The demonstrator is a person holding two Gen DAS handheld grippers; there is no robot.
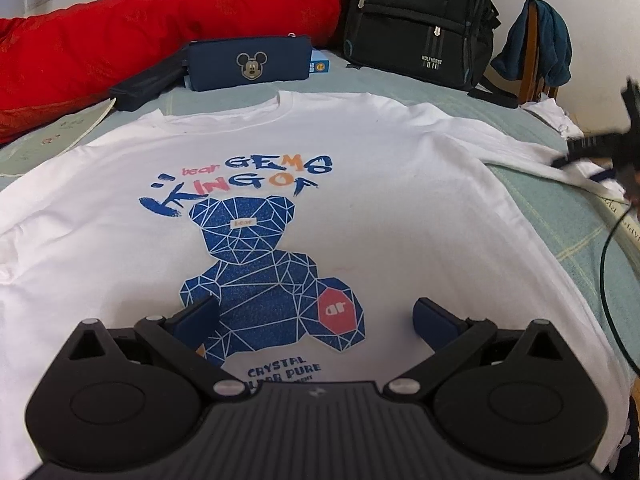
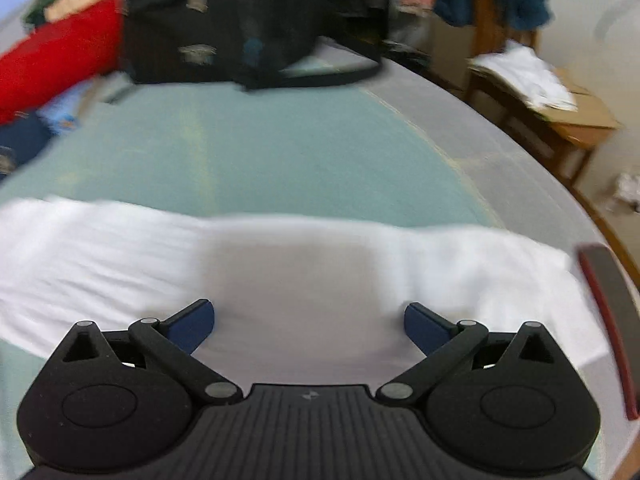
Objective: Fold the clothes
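Note:
A white T-shirt (image 1: pixel 360 184) with a blue bear print lies flat, front up, on the pale green bed sheet (image 1: pixel 560 216), collar at the far end. My left gripper (image 1: pixel 316 318) hovers open over the bear's lower body, nothing between its blue fingers. The right gripper (image 1: pixel 588 152) shows blurred at the right edge of the left wrist view, over the shirt's right sleeve. In the right wrist view the right gripper (image 2: pixel 308 322) is open above a band of white cloth, the sleeve (image 2: pixel 280 264), with nothing held. This view is motion-blurred.
A red pillow (image 1: pixel 120 36), a navy Mickey pouch (image 1: pixel 250 64) and a black backpack (image 1: pixel 420 20) line the far side of the bed. A wooden chair with teal cloth (image 1: pixel 536 40) stands to the right. A dark cable (image 1: pixel 608 264) trails over the right edge. A wooden stool with papers (image 2: pixel 540 92) stands beyond the bed.

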